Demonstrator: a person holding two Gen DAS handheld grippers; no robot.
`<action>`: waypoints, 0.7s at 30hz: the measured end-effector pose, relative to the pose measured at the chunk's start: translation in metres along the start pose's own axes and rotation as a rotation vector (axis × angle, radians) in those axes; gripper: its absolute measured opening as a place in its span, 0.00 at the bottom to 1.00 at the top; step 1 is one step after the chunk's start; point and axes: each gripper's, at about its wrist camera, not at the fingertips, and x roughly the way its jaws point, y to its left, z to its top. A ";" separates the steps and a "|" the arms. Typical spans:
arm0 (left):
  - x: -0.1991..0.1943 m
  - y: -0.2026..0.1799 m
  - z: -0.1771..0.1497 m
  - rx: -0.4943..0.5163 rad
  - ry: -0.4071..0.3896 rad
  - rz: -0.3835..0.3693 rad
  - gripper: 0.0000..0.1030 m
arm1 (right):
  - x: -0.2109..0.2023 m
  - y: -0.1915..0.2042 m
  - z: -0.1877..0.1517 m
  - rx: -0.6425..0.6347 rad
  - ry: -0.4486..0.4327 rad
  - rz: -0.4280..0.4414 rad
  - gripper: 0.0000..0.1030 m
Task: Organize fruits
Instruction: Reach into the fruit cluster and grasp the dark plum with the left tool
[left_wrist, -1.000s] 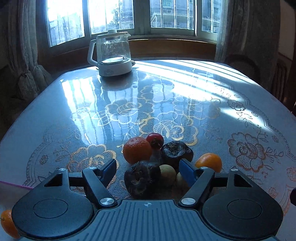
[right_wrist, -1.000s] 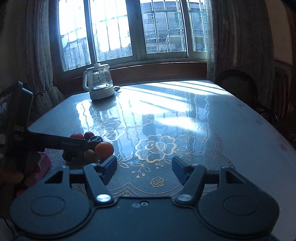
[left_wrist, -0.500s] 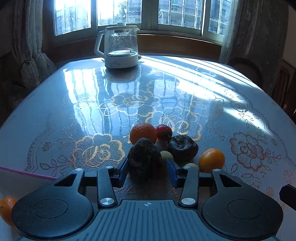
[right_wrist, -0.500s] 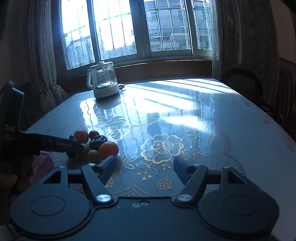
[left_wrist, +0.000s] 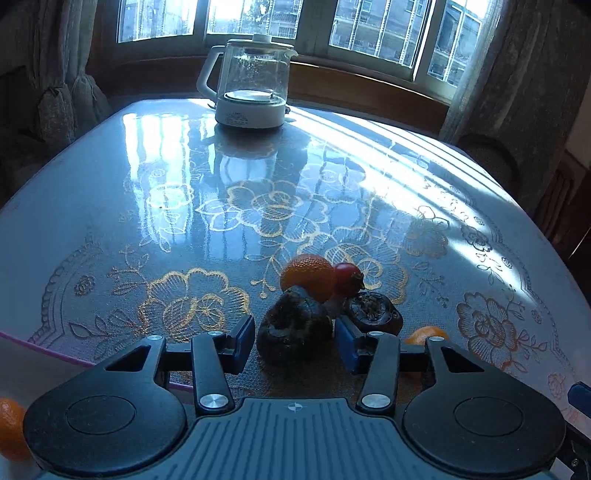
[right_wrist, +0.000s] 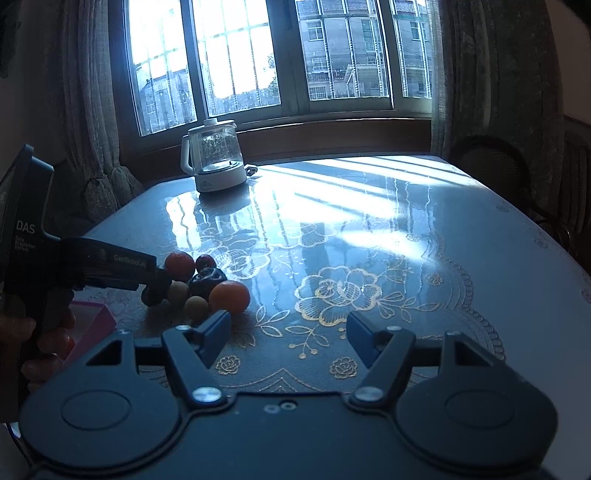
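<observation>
My left gripper (left_wrist: 294, 338) is shut on a dark wrinkled fruit (left_wrist: 293, 325) and holds it just above the table. Behind it lie an orange (left_wrist: 308, 275), a small red fruit (left_wrist: 347, 274), a second dark fruit (left_wrist: 371, 312) and another orange (left_wrist: 426, 334). In the right wrist view the left gripper (right_wrist: 157, 286) reaches into the fruit cluster: an orange (right_wrist: 229, 296), two pale round fruits (right_wrist: 195, 305), a dark fruit (right_wrist: 207, 278). My right gripper (right_wrist: 288, 332) is open and empty, to the right of the cluster.
A pink-edged tray (left_wrist: 44, 363) lies at the left, with an orange (left_wrist: 11, 428) in it. A glass kettle (left_wrist: 253, 83) stands at the table's far side. Chairs stand at the right edge (right_wrist: 491, 162).
My left gripper has closed on the dark fruit and lifted it, tilting upward and forward. The right gripper has risen a little and stays open.
</observation>
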 end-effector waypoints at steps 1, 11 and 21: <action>0.003 0.003 0.000 -0.027 0.003 -0.009 0.53 | 0.000 0.000 0.000 -0.001 0.000 0.000 0.67; 0.013 0.013 0.000 -0.156 0.030 -0.037 0.47 | 0.005 -0.002 0.001 0.004 0.012 -0.003 0.67; 0.012 0.014 0.005 -0.140 0.033 -0.047 0.45 | 0.006 -0.003 0.000 0.017 0.010 -0.012 0.67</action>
